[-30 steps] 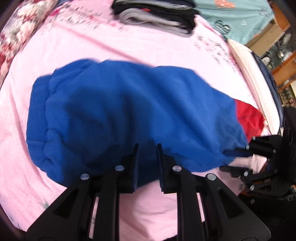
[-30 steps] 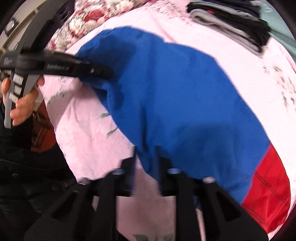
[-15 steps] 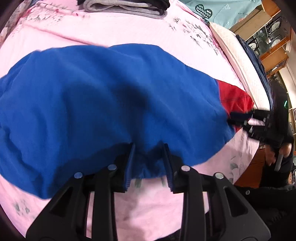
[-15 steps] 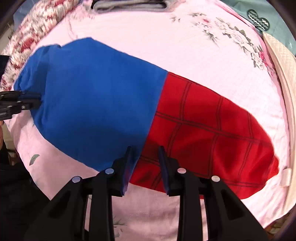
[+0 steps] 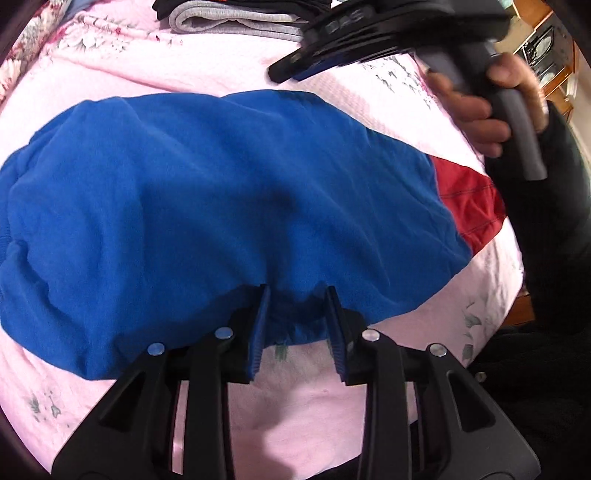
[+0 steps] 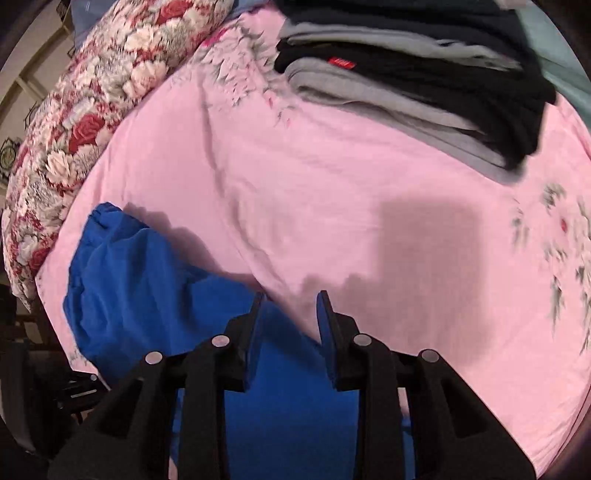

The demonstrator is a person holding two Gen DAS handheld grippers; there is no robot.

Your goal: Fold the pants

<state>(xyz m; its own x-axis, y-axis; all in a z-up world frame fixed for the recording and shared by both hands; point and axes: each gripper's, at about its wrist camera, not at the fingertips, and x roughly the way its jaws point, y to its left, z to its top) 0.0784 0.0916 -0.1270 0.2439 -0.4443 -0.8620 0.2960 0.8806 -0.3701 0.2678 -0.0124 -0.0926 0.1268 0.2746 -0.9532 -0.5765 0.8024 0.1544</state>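
Note:
The blue pants (image 5: pixel 221 206) lie folded on the pink bedsheet (image 5: pixel 207 74), with a red checked part (image 5: pixel 467 199) showing at the right end. My left gripper (image 5: pixel 297 291) is open, its jaws standing either side of the pants' near edge. My right gripper (image 6: pixel 288 295) is open and empty above the far edge of the blue pants (image 6: pixel 140 295). In the left wrist view the right gripper (image 5: pixel 291 70) hovers over the far side of the pants, held by a hand.
A stack of folded grey and black clothes (image 6: pixel 424 81) lies at the far side of the bed, also in the left wrist view (image 5: pixel 236 18). A floral quilt (image 6: pixel 85 103) lies at the far left. The bed's edge is at the right (image 5: pixel 513 295).
Both grippers have let go of the pants and opened. The right gripper has lifted from the red end and swung over the far side of the pants, towards the clothes stack.

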